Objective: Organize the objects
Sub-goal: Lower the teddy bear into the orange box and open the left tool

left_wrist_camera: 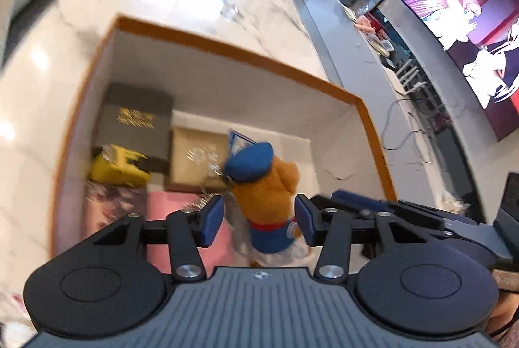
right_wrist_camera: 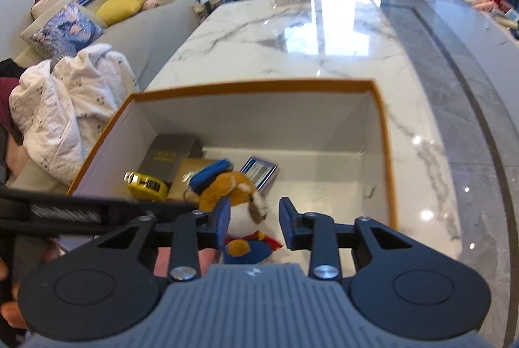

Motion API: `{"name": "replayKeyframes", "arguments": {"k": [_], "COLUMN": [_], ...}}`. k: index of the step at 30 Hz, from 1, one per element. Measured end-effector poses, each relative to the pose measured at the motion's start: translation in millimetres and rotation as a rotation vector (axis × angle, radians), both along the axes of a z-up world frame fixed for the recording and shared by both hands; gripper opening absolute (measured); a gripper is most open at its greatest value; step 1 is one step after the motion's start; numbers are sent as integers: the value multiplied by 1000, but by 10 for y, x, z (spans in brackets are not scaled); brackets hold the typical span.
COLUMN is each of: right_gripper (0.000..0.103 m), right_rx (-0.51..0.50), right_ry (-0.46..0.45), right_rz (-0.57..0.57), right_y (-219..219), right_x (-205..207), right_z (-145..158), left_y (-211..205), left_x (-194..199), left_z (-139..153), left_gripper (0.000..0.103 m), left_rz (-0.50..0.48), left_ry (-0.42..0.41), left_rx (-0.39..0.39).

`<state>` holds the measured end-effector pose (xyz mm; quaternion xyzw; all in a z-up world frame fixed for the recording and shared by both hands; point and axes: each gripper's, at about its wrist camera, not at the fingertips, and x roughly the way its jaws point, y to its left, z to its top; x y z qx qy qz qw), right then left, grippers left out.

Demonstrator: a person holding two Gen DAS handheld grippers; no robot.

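Now both grippers over box [right_wrist_camera: 386,133]. Left gripper [left_wrist_camera: 259,219] wide open, holding nothing; right gripper [right_wrist_camera: 254,224] likewise. Plush toy [right_wrist_camera: 240,211] lies inside box, between jaws. Best lift clear straight up; beyond, yellow tape measure [right_wrist_camera: 146,184], dark box [right_wrist_camera: 168,156].

A plush bear [left_wrist_camera: 266,185] in a blue cap and uniform lies low and centre in frame inside an orange-rimmed white box [left_wrist_camera: 227,44], beside a yellow tape measure [left_wrist_camera: 118,167], a dark box [left_wrist_camera: 134,120] and a tan box [left_wrist_camera: 194,158].
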<state>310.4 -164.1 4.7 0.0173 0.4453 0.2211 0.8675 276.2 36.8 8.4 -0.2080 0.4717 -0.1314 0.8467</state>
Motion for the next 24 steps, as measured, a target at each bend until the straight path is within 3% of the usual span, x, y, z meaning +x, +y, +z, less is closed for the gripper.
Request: {"name": "replayKeyframes", "arguments": {"k": [4, 8, 9, 11, 15, 20, 24], "right_gripper": [49, 50, 49, 33, 31, 28, 28], "right_rx": [-34, -91, -100, -86, -49, 65, 22], "right_ry": [64, 115, 126, 168, 218, 391, 366], "right_rz": [20, 17, 14, -6, -77, -108, -118], "right_y": [152, 274, 286, 281, 185, 175, 302], "right_x": [60, 130, 156, 207, 244, 266, 239], "right_z": [-139, -284, -318, -375, -371, -429, -410], "left_y": [42, 34, 38, 86, 146, 209, 242], "left_x": [-85, -73, -79, -98, -128, -140, -184], "left_z": [70, 78, 83, 85, 81, 66, 76], "left_gripper": [52, 51, 51, 51, 51, 51, 51], "left_rz": [12, 18, 19, 19, 23, 29, 33], "left_ry": [-36, -43, -47, -52, -58, -58, -64], "left_rx": [52, 50, 50, 44, 34, 4, -6]}}
